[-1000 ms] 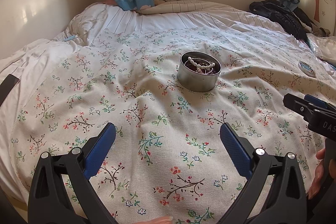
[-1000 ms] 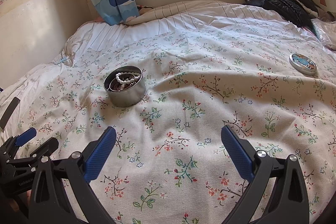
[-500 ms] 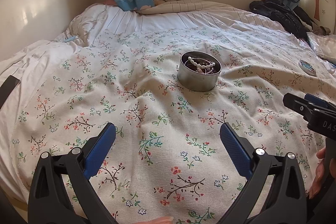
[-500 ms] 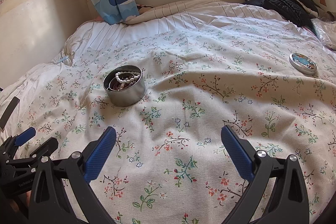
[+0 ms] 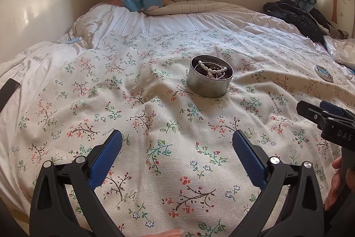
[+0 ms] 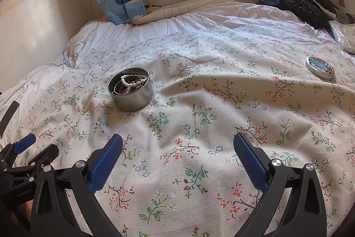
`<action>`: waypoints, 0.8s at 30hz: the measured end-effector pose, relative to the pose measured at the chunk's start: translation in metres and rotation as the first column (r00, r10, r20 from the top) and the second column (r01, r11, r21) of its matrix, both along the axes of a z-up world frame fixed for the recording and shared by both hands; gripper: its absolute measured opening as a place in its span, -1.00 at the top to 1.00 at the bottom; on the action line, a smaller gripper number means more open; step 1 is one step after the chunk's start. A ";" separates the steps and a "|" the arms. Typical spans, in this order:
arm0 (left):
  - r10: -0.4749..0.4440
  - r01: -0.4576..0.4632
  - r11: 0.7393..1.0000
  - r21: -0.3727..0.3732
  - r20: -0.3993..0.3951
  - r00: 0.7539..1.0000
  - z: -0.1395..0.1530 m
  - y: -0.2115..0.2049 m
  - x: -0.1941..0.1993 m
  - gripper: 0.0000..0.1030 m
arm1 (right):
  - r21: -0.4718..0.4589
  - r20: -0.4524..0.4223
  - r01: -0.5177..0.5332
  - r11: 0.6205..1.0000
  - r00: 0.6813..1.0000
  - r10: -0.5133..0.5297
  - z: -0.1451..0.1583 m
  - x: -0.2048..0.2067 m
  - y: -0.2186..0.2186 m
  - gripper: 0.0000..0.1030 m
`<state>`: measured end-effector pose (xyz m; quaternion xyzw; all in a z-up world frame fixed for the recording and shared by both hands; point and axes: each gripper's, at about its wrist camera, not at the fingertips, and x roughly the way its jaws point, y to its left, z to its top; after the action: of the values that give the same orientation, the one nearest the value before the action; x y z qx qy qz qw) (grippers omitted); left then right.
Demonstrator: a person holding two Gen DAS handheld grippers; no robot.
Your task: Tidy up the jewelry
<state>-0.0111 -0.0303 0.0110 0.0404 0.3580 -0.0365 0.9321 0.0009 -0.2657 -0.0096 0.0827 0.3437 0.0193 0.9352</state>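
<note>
**Beads in the tin, lid far off**

A round metal tin sits on the flowery bed cover. It has no top on, so I can look right in. A string of white beads lies curled inside, on top of some darker beads. The jewelry is already in the tin, I think, so the job looks nearly done.

The lid lies flat on the cover, well apart from the tin, over on the right side. My guess is it needs to go back on.

The left gripper hangs low over the cover with its blue fingers spread wide. It holds nothing. The right gripper is the same: wide apart, nothing in it. The tin is ahead of both.

There is lots of bare cover between the tin and the lid, with only soft wrinkles. The tin rim is thin and the bed is soft, so a push could tip it. A black jacket lies far back near the window.
</note>
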 end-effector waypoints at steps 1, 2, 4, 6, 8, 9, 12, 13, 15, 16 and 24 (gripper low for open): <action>-0.001 0.001 1.000 0.000 0.000 1.000 0.000 0.000 0.000 -0.86 | 0.000 0.000 0.000 1.000 1.000 0.000 0.000 0.000 0.000 -0.86; 0.000 0.000 1.000 0.002 0.001 1.000 0.000 0.000 0.000 -0.86 | 0.000 -0.001 -0.001 1.000 1.000 0.001 0.000 0.000 0.000 -0.86; -0.003 0.003 1.000 0.000 0.002 1.000 0.000 0.000 0.000 -0.86 | -0.001 -0.002 -0.001 1.000 1.000 0.001 0.000 0.000 -0.001 -0.86; -0.006 0.006 1.000 0.000 0.003 1.000 0.000 0.000 0.000 -0.86 | -0.001 -0.001 -0.001 1.000 1.000 0.001 0.000 0.000 0.000 -0.86; -0.007 0.007 1.000 0.003 0.001 1.000 0.000 0.000 0.000 -0.86 | 0.000 -0.001 -0.001 1.000 1.000 0.001 0.000 0.001 0.000 -0.86; -0.006 0.006 1.000 0.005 0.000 1.000 0.000 -0.001 0.000 -0.86 | 0.000 -0.001 -0.001 1.000 1.000 0.001 0.000 0.000 0.000 -0.86; -0.007 0.007 1.000 0.008 0.001 1.000 0.001 -0.001 0.000 -0.86 | 0.001 -0.001 0.000 1.000 1.000 0.000 0.000 0.001 -0.001 -0.86; -0.010 0.010 1.000 0.006 0.000 1.000 0.001 -0.002 0.000 -0.86 | 0.000 -0.001 0.000 1.000 1.000 0.000 0.000 0.001 -0.001 -0.86; -0.011 0.011 1.000 0.011 -0.007 1.000 0.000 -0.004 0.001 -0.86 | -0.001 -0.002 0.000 1.000 1.000 0.000 0.000 0.001 -0.001 -0.86; -0.006 0.007 1.000 0.022 -0.017 1.000 -0.001 -0.004 0.003 -0.86 | -0.002 -0.002 0.001 1.000 1.000 -0.001 0.000 0.001 -0.001 -0.86; 0.009 -0.011 0.999 0.047 0.025 1.000 0.002 -0.005 -0.003 -0.86 | 0.001 -0.012 0.008 1.000 1.000 -0.008 -0.002 0.003 -0.003 -0.86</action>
<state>-0.0138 -0.0356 0.0131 0.0611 0.3475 -0.0228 0.9354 0.0039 -0.2685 -0.0118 0.0847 0.3488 0.0150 0.9332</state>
